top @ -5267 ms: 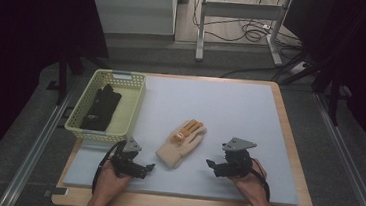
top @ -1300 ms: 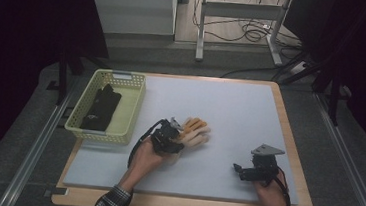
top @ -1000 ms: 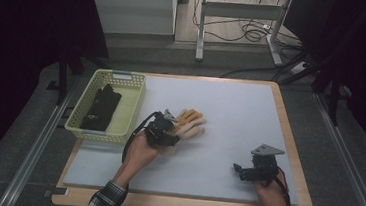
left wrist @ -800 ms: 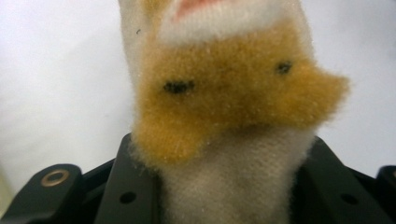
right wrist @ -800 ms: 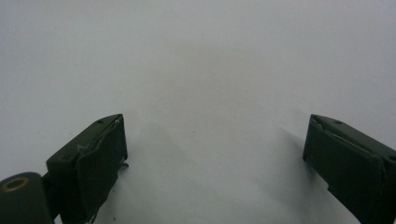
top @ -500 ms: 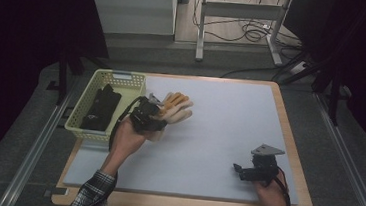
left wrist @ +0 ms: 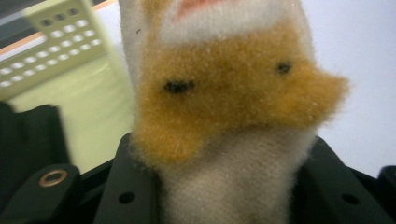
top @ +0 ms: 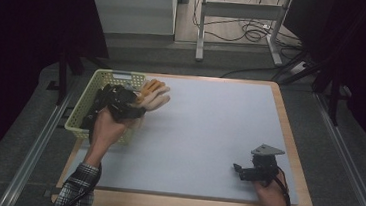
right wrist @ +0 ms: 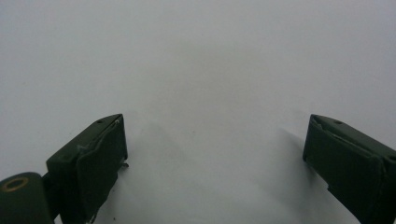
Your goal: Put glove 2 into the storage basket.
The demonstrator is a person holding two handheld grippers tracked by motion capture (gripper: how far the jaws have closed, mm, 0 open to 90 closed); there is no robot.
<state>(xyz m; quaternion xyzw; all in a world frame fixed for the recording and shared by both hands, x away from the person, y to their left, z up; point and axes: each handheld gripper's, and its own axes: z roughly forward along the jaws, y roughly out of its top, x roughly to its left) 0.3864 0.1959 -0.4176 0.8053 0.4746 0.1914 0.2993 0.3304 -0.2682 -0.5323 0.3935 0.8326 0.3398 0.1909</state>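
Note:
A fuzzy orange-and-cream glove (top: 154,94) hangs in the air over the right rim of the pale green basket (top: 81,124). My left gripper (top: 121,102) is shut on its cuff end, and the glove's fingers point right, out past the basket. In the left gripper view the glove (left wrist: 233,102) stands close up between the two black jaws, with the basket wall (left wrist: 56,42) behind it. My right gripper (top: 239,169) rests at the table's near right corner. Its jaws are wide open over the bare mat (right wrist: 210,70), and my right gripper (right wrist: 215,158) has nothing between them.
A black item (top: 89,120) lies inside the basket, partly hidden by my left hand. The light grey mat (top: 208,130) covers the table inside a wooden border (top: 289,132). Beyond the far edge are a cabinet (top: 131,8) and floor cables (top: 247,31).
My left gripper has lifted the glove off the middle of the mat and carried it up and to the left, to over the basket's right rim. The right gripper has stayed still over the last second.

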